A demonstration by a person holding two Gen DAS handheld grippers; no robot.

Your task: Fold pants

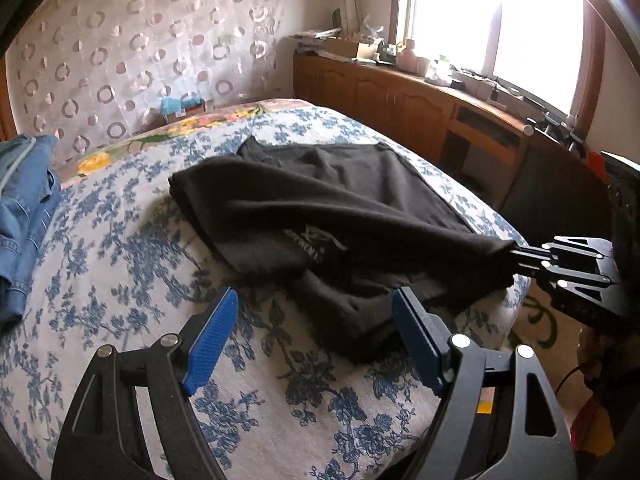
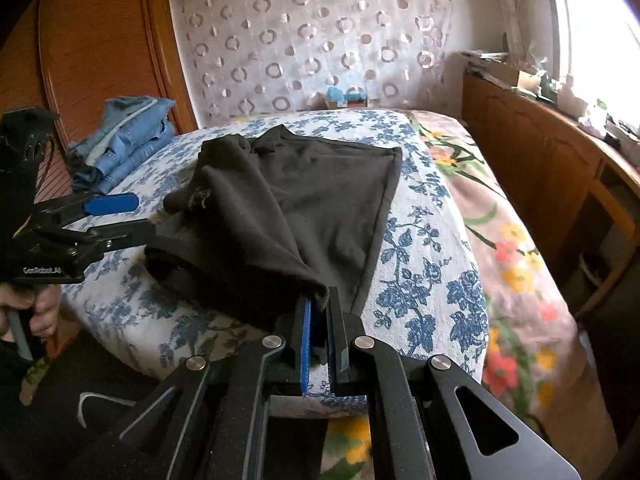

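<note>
Pants (image 2: 304, 200), black, lie half-folded on the floral bed (image 2: 420, 280) before you. Your right gripper (image 2: 318, 344) has its jaws clamped on a lifted corner of them; your left gripper (image 1: 312, 336) hovers with jaws spread wide at the near edge. Folded jeans (image 2: 124, 140) sit farther back.

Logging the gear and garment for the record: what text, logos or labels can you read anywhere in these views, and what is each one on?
"GenRobot.AI": white lettering on the left gripper body, right wrist view.
Pale print on the black pants: there, but too blurred and creased to read in either view.
Boxes on the wooden cabinet: nothing legible.
</note>
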